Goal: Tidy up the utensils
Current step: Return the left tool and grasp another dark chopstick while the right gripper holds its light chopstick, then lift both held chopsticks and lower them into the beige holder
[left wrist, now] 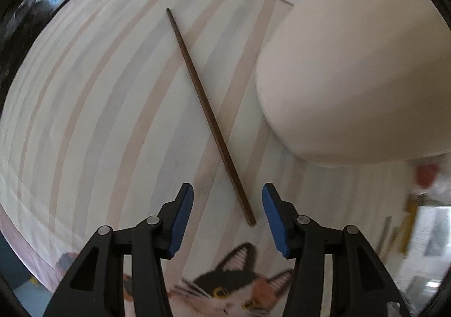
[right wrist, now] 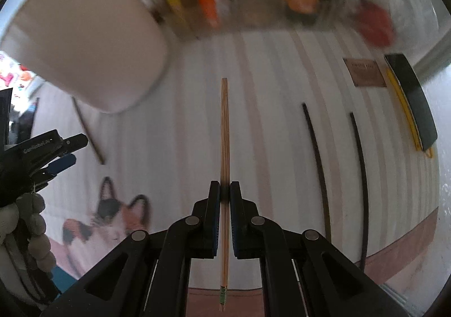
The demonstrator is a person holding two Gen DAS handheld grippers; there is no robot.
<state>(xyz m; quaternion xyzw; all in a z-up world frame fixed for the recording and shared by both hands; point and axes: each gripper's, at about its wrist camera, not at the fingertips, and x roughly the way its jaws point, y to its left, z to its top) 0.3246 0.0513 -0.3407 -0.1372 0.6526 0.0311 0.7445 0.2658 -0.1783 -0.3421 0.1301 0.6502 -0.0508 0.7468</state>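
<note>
Meanwhile right hand-held gripper [right wrist: 224, 198] clamps bamboo chopsticks [right wrist: 224, 147].

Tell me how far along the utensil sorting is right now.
Early, it seems. Nothing visibly sits in the white cup, though its inside is hidden. The right gripper is shut on a light bamboo chopstick. The open left gripper straddles a brown chopstick. Two dark chopsticks lie on the striped mat.
</note>
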